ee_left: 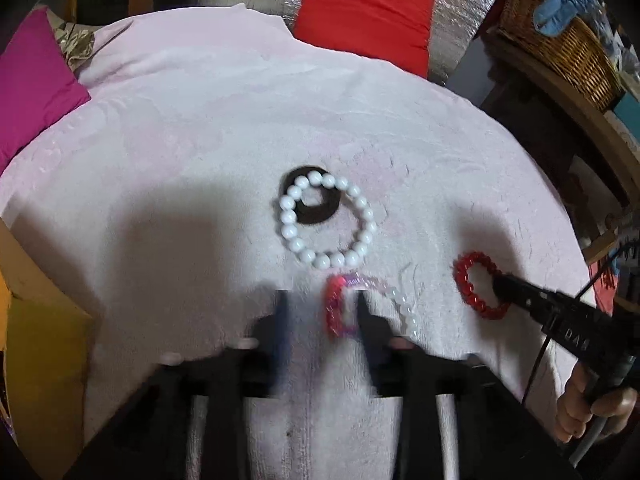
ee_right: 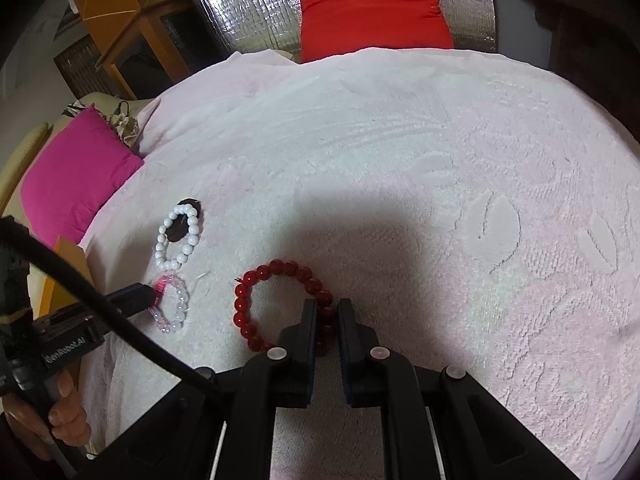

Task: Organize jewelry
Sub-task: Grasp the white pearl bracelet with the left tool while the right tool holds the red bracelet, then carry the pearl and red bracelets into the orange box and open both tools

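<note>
On the pale pink towel [ee_left: 200, 140] lies a white bead bracelet [ee_left: 328, 220] overlapping a black ring [ee_left: 308, 210]. Just in front of it sits a pink-and-clear bead bracelet [ee_left: 340, 308]. My left gripper [ee_left: 324, 312] is blurred, with its jaws apart. The pink part of that bracelet lies between them, beside the right-hand finger [ee_left: 366, 316], which stands inside the loop. To the right, my right gripper [ee_right: 328, 316] is shut on the near side of a dark red bead bracelet [ee_right: 276, 304], which rests on the towel. The left gripper [ee_right: 146, 298] also shows in the right wrist view, its tip at the pink-and-clear bracelet [ee_right: 174, 306].
A red cushion [ee_left: 364, 12] against silver foil lies at the back and a magenta cushion [ee_left: 32, 88] at the left. A wicker basket [ee_left: 560, 44] stands on a wooden shelf at the right. A yellow box [ee_left: 44, 344] borders the towel at the left.
</note>
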{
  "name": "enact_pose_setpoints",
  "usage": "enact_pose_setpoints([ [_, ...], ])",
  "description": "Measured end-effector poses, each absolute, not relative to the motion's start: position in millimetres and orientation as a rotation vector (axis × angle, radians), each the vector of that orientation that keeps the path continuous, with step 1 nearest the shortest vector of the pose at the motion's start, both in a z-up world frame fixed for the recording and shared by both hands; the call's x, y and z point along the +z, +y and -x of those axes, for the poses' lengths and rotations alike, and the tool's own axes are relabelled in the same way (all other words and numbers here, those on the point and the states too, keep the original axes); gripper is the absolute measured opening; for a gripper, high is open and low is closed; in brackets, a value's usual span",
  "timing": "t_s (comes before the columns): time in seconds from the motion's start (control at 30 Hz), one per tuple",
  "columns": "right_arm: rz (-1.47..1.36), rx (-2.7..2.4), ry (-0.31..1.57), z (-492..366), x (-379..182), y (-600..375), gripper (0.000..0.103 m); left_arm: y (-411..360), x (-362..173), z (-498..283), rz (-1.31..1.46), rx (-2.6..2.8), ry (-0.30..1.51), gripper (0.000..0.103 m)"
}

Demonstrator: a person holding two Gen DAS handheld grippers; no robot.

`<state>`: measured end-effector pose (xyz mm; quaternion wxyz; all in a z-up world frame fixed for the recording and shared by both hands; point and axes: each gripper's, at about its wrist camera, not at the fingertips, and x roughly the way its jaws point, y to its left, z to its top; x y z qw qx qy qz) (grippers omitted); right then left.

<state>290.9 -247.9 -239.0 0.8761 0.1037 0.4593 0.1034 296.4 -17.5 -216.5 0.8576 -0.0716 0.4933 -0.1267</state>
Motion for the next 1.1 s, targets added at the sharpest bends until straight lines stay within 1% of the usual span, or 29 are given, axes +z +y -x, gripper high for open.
enact_pose_setpoints([
  [0.03,-0.215,0.217,0.957,-291,-239,-248,0.011,-18,-215,-298,0.165,-0.258,1.027,0.058],
  [0.17,-0.225,0.222,0.953,-290,-240,-249,0.011,-13,-214,-314,0.221,-0.231,0.997,0.058],
  [0.33,-0.221,0.221,0.950,-289,-241,-250,0.011,-12,-230,-341,0.199,-0.160,1.005,0.057],
  [0.37,-0.219,0.222,0.950,-289,-241,-249,0.011,-11,-232,-344,0.205,-0.155,1.009,0.055],
  [0.4,-0.219,0.223,0.949,-289,-240,-249,0.011,-11,-235,-346,0.213,-0.157,1.011,0.047],
  [0.47,-0.218,0.225,0.950,-290,-241,-249,0.011,-9,-234,-346,0.201,-0.161,0.991,0.037],
  [0.5,-0.217,0.226,0.950,-290,-241,-249,0.011,-10,-232,-344,0.187,-0.172,0.982,0.020],
  [0.53,-0.215,0.227,0.950,-290,-241,-249,0.011,-13,-231,-344,0.175,-0.187,0.977,0.010],
  [0.67,-0.202,0.231,0.939,-289,-239,-249,0.011,-21,-223,-336,0.152,-0.219,0.963,0.010],
  [0.83,-0.213,0.244,0.921,-285,-232,-251,0.011,-22,-200,-320,0.133,-0.247,0.909,0.010],
  [1.1,-0.237,0.293,0.853,-275,-209,-245,0.011,-6,-170,-290,0.116,-0.250,0.851,0.010],
])
